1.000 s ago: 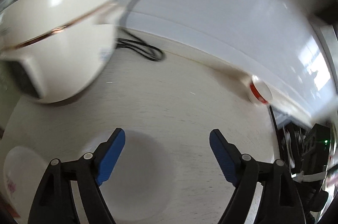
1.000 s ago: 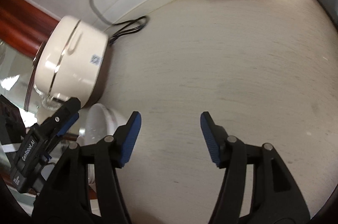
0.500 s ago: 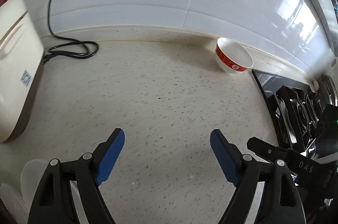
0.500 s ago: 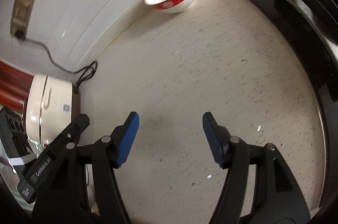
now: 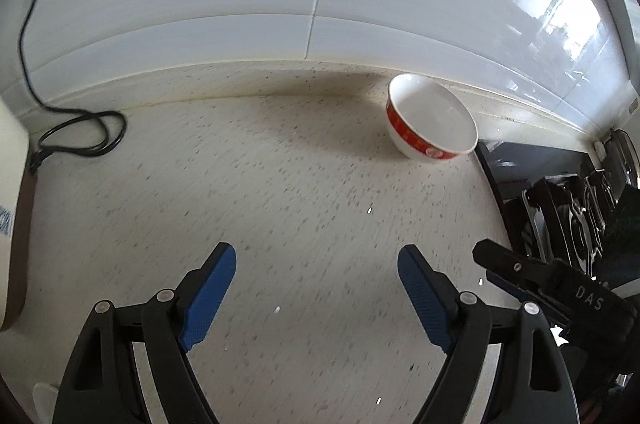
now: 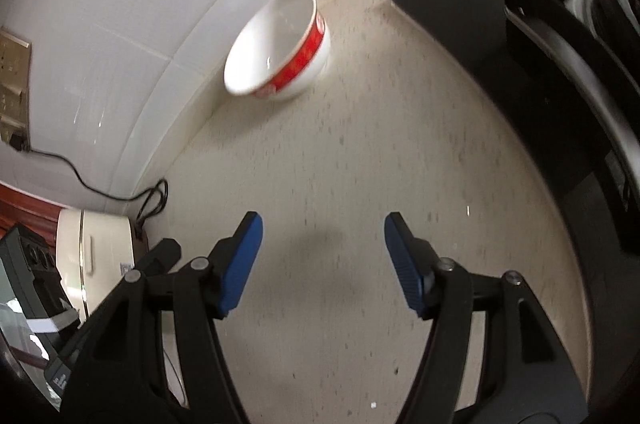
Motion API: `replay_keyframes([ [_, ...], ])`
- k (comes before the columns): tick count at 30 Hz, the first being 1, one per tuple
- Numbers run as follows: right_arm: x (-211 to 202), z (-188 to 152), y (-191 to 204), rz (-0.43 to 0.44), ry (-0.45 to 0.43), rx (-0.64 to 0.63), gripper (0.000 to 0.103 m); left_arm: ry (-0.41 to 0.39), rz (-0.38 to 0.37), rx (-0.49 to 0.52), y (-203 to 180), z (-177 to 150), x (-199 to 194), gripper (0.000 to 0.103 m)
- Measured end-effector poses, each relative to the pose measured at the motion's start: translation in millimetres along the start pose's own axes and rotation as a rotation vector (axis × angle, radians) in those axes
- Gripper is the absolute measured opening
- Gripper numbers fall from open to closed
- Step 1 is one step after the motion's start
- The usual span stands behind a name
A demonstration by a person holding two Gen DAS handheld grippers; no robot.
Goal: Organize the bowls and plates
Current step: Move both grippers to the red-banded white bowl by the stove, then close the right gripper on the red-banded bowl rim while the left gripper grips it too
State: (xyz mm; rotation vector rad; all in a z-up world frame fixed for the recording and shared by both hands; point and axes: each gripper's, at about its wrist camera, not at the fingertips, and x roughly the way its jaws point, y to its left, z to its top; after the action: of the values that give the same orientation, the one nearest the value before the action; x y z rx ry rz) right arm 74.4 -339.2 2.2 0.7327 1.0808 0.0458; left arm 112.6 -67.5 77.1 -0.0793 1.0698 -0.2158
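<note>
Both tools, L (image 5: 316,288) & R (image 6: 323,256), tilted down, spread, empty, over counter (image 5: 280,184)

Speckled cream countertop (image 5: 304,192), meeting a white tiled wall at the back edge. On it: one white bowl with a red band (image 5: 430,122), upright, close to the wall and just beside the black hob (image 5: 516,164) set at the right end. A black cable (image 5: 80,138) lies looped at the left, near a cream appliance (image 6: 96,252).
</note>
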Motion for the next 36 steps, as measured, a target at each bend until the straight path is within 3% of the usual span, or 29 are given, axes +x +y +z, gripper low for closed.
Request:
replay_keyframes([
  [18, 28.4, 80.0, 17.0, 0.015, -0.047, -0.019, 0.068, 0.021, -0.034, -0.116, -13.9, 72.8, 48.9, 0.084],
  [23, 39.1, 95.6, 15.8, 0.016, -0.055, -0.007, 0.068, 0.032, -0.083, -0.177, -13.4, 96.1, 67.7, 0.084],
  [28, 47.3, 104.2, 13.7, 0.005, -0.054, -0.007, 0.067, 0.036, -0.134, -0.162, -25.4, 111.5, 85.0, 0.079],
  [31, 52.6, 105.4, 8.0, 0.005, -0.045, 0.0, 0.061, 0.061, -0.106, -0.106, -36.2, 118.7, 100.5, 0.06],
  [33, 55.7, 105.2, 7.8, 0.003, -0.034, -0.011, 0.052, 0.09, -0.133, -0.096, -39.2, 121.0, 111.5, 0.035],
  [36, 56.8, 103.5, 11.1, 0.006, -0.045, -0.048, 0.035, 0.095, -0.161, -0.088, -39.9, 118.1, 117.5, 0.018],
])
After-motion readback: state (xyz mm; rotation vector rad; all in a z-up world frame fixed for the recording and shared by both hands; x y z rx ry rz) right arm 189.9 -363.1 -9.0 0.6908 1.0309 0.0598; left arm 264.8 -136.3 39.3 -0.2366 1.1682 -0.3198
